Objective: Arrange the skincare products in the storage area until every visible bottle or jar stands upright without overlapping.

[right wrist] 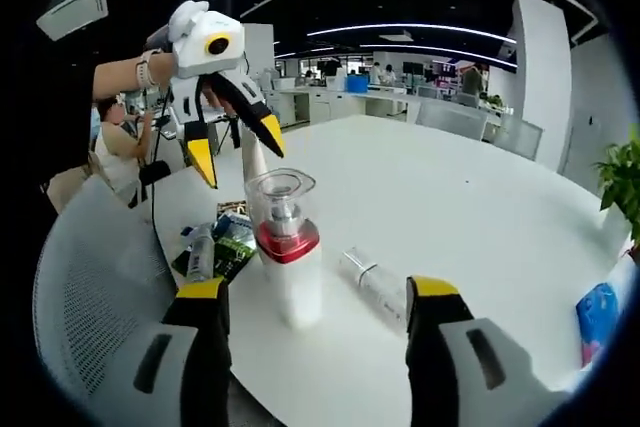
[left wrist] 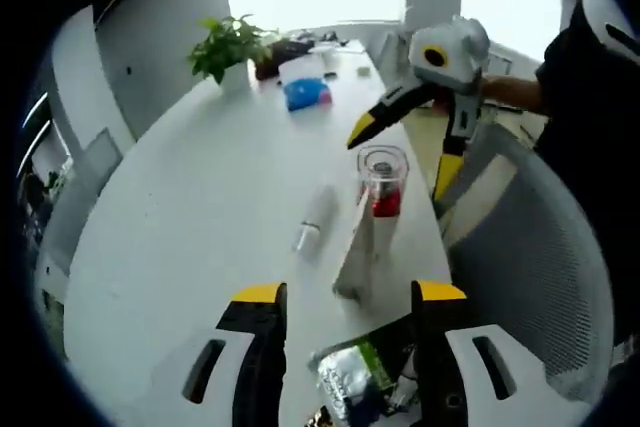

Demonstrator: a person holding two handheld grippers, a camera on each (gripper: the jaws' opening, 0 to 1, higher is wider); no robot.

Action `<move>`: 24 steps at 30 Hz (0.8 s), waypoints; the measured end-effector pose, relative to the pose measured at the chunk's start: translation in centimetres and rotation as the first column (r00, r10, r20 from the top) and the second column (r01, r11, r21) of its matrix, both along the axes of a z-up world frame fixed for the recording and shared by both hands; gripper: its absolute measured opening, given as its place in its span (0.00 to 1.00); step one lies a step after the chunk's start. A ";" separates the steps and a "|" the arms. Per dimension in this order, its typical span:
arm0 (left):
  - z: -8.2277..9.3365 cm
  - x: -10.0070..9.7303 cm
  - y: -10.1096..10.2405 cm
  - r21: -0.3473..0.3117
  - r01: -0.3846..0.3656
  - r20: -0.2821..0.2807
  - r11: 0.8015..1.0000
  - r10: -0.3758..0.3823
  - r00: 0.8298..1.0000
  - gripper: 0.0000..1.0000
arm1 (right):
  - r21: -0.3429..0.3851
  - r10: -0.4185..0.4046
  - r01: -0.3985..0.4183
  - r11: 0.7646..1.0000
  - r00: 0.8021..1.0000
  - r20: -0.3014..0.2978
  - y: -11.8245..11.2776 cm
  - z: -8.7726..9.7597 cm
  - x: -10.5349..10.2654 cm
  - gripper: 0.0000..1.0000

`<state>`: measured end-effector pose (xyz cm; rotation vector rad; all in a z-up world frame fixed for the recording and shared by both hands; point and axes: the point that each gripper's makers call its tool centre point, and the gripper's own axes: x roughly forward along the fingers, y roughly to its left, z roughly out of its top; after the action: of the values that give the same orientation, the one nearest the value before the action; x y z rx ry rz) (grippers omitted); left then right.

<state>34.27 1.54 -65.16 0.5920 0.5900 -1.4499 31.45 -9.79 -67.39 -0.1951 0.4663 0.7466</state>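
A white pump bottle (left wrist: pixel 384 190) (right wrist: pixel 290 267) with a red collar and a clear cap stands upright near the edge of the white table (left wrist: pixel 190 247). Beside it stands a tall white tube (left wrist: pixel 357 247) (right wrist: pixel 255 159). A small white bottle (left wrist: pixel 314 219) (right wrist: pixel 376 284) lies on its side further in. My left gripper (left wrist: pixel 350 295) (right wrist: pixel 240 157) is open, above and short of the tube. My right gripper (right wrist: pixel 318 289) (left wrist: pixel 402 155) is open too, facing the pump bottle with nothing held.
Foil sachets (left wrist: pixel 355 379) (right wrist: pixel 226 242) lie at the table's edge by the tube. A blue packet (left wrist: pixel 307 94) (right wrist: pixel 597 317) and a potted plant (left wrist: pixel 230 47) stand at the far side. A grey mesh chair (left wrist: pixel 530 237) (right wrist: pixel 80 297) is pushed up to the edge.
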 end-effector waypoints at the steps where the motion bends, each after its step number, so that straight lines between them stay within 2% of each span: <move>1: -0.7 -0.3 0.1 -0.032 -0.003 -0.023 0.999 0.003 1.000 0.47 | 0.019 0.018 -0.017 1.000 1.000 -0.014 0.4 -0.4 0.0 0.70; 2: -1.0 -0.5 0.1 -0.044 0.000 -0.029 0.999 -0.002 1.000 0.48 | 0.025 0.022 -0.022 0.999 1.000 -0.019 0.5 -0.5 0.0 0.68; 3: -2.3 -0.6 0.2 -0.056 -0.016 -0.037 0.998 0.014 0.999 0.48 | 0.027 0.023 -0.022 0.999 0.999 -0.039 0.8 -1.2 0.3 0.67; 5: -3.9 -0.6 0.3 -0.039 -0.041 -0.034 0.998 0.040 0.999 0.45 | 0.006 0.036 -0.036 0.999 0.999 -0.040 1.2 -2.0 0.4 0.64; 8: -4.9 -0.2 0.1 -0.053 -0.069 -0.015 0.996 0.068 0.998 0.39 | -0.010 0.040 -0.041 0.999 0.998 -0.040 1.6 -2.9 0.8 0.56; 9: -5.5 -0.1 0.0 -0.061 -0.096 -0.044 0.993 0.094 0.995 0.36 | -0.009 0.039 -0.039 0.999 0.998 -0.046 1.5 -3.2 0.9 0.54; 12: -5.8 0.0 -0.6 -0.111 -0.106 -0.064 0.988 0.100 0.993 0.30 | 0.016 0.045 -0.043 0.999 0.994 -0.101 2.0 -4.2 0.7 0.50; 17: -6.0 0.0 -1.4 -0.148 -0.082 -0.056 0.986 0.075 0.996 0.30 | 0.009 0.054 -0.053 0.999 0.993 -0.110 2.6 -4.9 0.7 0.40; 20: -6.0 0.2 -1.7 -0.156 -0.082 -0.052 0.984 0.075 0.996 0.21 | 0.015 0.053 -0.052 0.999 0.994 -0.093 3.0 -4.8 1.1 0.36; 21: -5.9 0.0 -1.9 -0.164 -0.059 -0.049 0.985 0.052 0.997 0.21 | 0.017 0.058 -0.056 0.998 0.994 -0.098 3.1 -4.8 1.1 0.35; 24: -5.9 0.1 -1.9 -0.161 -0.061 -0.036 0.985 0.056 0.998 0.20 | 0.014 0.070 -0.069 0.998 0.993 -0.099 3.3 -4.7 1.2 0.35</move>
<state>34.39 -0.32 -71.06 0.4213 0.5038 -1.4383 32.63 -6.45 -72.11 -0.1658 0.5525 0.8293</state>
